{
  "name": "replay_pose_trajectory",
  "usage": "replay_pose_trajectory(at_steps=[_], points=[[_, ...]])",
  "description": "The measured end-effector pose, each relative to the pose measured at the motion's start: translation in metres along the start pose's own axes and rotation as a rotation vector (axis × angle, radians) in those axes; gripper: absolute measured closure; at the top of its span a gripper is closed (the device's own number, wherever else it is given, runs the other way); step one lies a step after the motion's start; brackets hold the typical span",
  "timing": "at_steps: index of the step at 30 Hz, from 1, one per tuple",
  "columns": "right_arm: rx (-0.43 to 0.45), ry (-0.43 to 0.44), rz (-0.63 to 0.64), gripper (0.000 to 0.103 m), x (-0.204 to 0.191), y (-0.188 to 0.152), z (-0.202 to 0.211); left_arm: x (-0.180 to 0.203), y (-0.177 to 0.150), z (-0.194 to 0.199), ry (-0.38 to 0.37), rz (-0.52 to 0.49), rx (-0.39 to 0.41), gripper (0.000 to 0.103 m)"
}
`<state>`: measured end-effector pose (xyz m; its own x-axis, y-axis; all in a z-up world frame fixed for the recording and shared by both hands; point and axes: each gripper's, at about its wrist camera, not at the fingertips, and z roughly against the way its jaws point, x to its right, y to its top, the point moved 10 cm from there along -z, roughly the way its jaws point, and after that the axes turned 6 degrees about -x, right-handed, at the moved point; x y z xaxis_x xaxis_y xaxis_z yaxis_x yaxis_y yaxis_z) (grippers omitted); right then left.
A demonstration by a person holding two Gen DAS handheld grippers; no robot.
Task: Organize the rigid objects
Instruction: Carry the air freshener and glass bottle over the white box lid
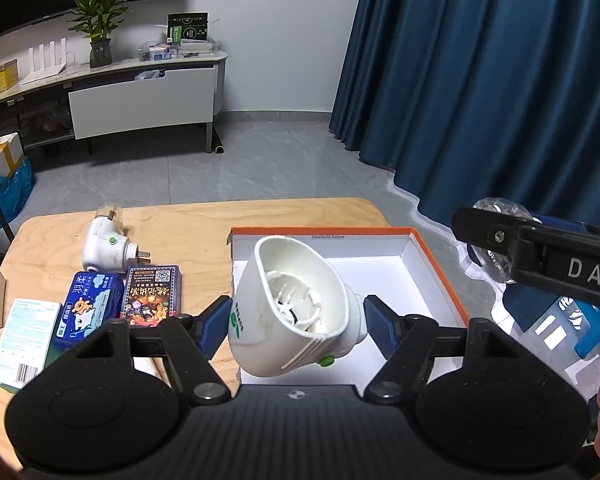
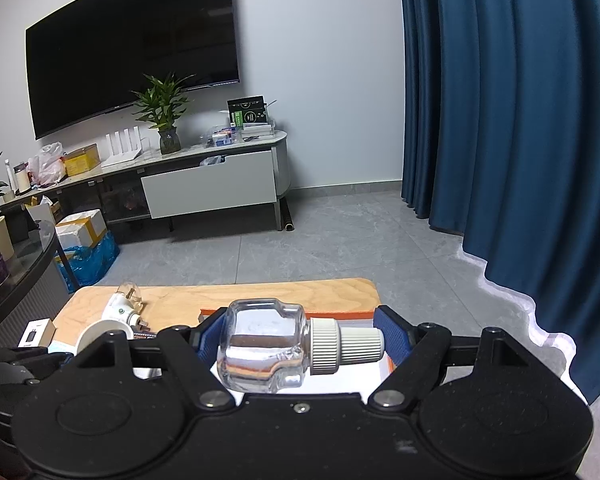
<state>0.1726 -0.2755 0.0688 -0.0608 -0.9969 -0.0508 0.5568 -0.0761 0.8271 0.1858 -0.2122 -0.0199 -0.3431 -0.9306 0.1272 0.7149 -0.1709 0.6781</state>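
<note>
Holding the white heater shell in my left gripper fingers over the orange-rimmed box at the worktop's right edge, clear bottle clamped endwise in my right gripper, I should lower each gently.

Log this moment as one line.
left gripper: shut on white heater, above orange-rimmed box | right gripper: shut on clear bottle

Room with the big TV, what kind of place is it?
Probably a living room in a home: a big TV hangs on the wall above a long cabinet with a potted plant, and blue curtains reach the floor.
</note>
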Motion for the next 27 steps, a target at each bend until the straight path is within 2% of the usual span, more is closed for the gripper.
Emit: replay_pose_trajectory(at_steps=[27], points=[[-0.018,0.001,-0.024,0.011,0.0059,0.0029,-0.0067,0.0066,-0.0029,-0.0039,0.000,-0.011,-0.013,0.030]])
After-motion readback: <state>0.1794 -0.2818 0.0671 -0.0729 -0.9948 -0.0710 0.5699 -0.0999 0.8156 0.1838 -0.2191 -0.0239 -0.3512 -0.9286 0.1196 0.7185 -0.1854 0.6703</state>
